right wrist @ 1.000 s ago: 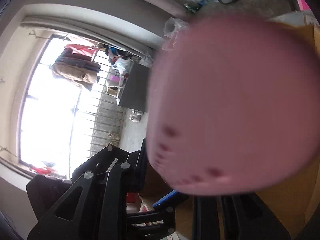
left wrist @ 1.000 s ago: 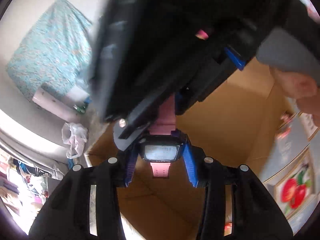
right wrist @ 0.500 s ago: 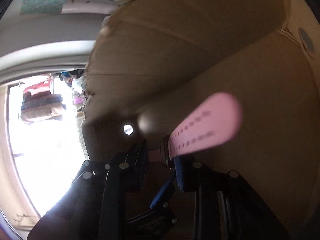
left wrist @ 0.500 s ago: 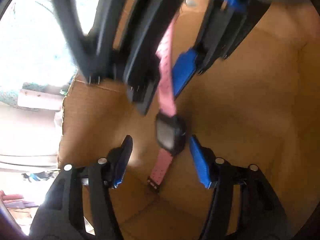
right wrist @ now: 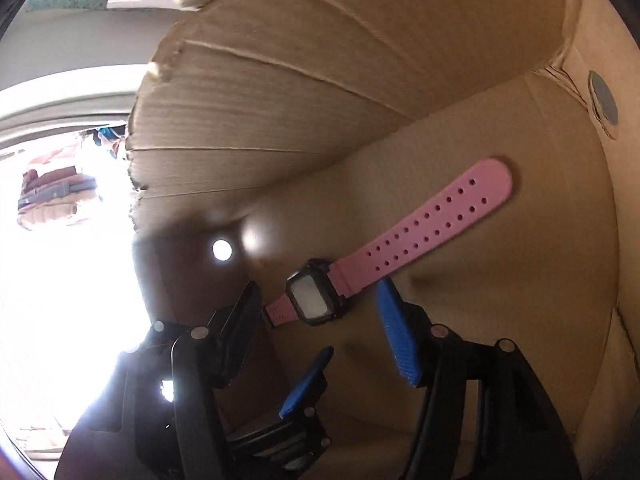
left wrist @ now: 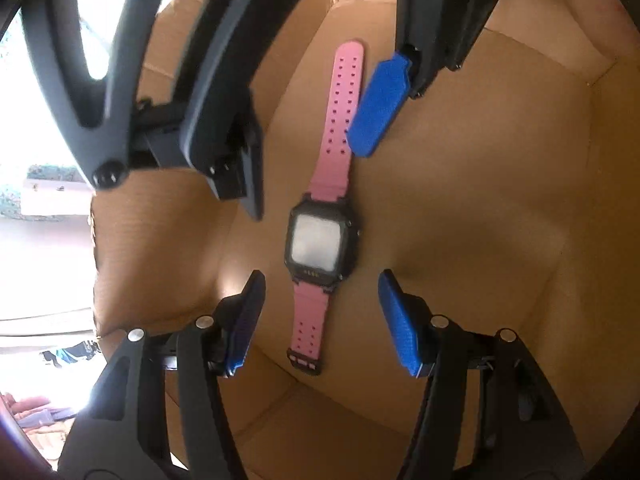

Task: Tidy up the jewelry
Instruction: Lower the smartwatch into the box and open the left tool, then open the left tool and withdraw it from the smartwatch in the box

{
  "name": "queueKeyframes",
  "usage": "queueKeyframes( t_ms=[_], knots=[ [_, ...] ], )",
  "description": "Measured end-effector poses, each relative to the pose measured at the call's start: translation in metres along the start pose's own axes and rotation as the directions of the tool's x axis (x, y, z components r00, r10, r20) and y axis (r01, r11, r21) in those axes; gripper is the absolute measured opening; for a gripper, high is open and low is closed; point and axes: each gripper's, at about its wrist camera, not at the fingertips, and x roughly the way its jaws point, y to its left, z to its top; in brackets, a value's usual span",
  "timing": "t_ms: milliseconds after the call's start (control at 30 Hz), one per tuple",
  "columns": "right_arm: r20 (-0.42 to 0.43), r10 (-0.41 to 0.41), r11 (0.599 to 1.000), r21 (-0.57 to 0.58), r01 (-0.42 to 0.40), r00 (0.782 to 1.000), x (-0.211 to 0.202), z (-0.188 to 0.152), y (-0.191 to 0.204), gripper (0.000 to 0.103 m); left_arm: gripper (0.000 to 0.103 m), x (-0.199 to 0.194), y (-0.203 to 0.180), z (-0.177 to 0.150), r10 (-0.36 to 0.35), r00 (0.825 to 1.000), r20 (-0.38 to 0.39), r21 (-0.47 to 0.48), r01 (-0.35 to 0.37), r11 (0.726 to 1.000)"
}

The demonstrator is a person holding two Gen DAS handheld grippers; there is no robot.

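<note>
Now the pink-strapped watch (left wrist: 322,246) lay flat on the cardboard box (left wrist: 500,208) floor, walls close round; left gripper (left wrist: 320,320) & right gripper (right wrist: 316,332) jaws just opened, wide, nothing held.

One pink-strapped watch (left wrist: 322,246), one cardboard box (left wrist: 500,200), two claws: left (left wrist: 320,316), right (right wrist: 316,316).

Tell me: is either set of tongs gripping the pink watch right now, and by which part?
Neither. The pink watch lies flat on the cardboard box floor. Both the left tongs and right tongs have just opened and stand clear of it.
</note>
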Motion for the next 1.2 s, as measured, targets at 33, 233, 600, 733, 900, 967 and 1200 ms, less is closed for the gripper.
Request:
queueKeyframes(
  t_ms=[33, 233, 600, 733, 900, 967, 1200],
  knots=[
    [0.012, -0.003, 1.000, 0.002, 0.003, 1.000, -0.002, 0.001, -0.001, 0.059, 0.051, 0.001, 0.000, 0.001, -0.015, 1.000, -0.001, -0.005, 0.015, 1.000],
    [0.028, -0.017, 1.000, 0.000, 0.017, 0.999, -0.006, -0.005, -0.007, 0.051, 0.020, 0.005, 0.001, 0.002, -0.062, 0.998, -0.010, -0.019, 0.062, 0.998],
    [0.002, -0.034, 0.998, -0.054, 0.034, 0.999, 0.014, -0.041, 0.008, 0.050, 0.012, 0.017, -0.001, -0.028, 0.014, 0.986, -0.167, -0.160, -0.041, 0.986],
    [-0.026, -0.034, 0.996, -0.085, 0.032, 0.999, 0.022, -0.057, 0.016, 0.050, 0.009, 0.010, -0.009, -0.045, -0.012, 0.982, -0.188, -0.207, -0.028, 0.978],
    [-0.040, 0.010, 0.996, -0.087, -0.014, 0.999, 0.023, -0.072, 0.024, 0.050, 0.000, 0.003, -0.025, -0.049, -0.054, 0.974, -0.219, -0.206, 0.008, 0.978],
    [0.016, -0.034, 0.992, -0.120, 0.036, 0.999, 0.016, -0.075, 0.034, 0.050, 0.000, 0.002, -0.014, -0.043, -0.138, 0.967, -0.212, -0.278, 0.075, 0.958],
    [0.112, -0.019, 0.990, -0.136, 0.034, 0.994, -0.023, -0.071, 0.044, 0.050, 0.013, -0.003, 0.038, -0.031, -0.416, 0.909, 0.008, -0.586, 0.341, 0.735]
  ],
)
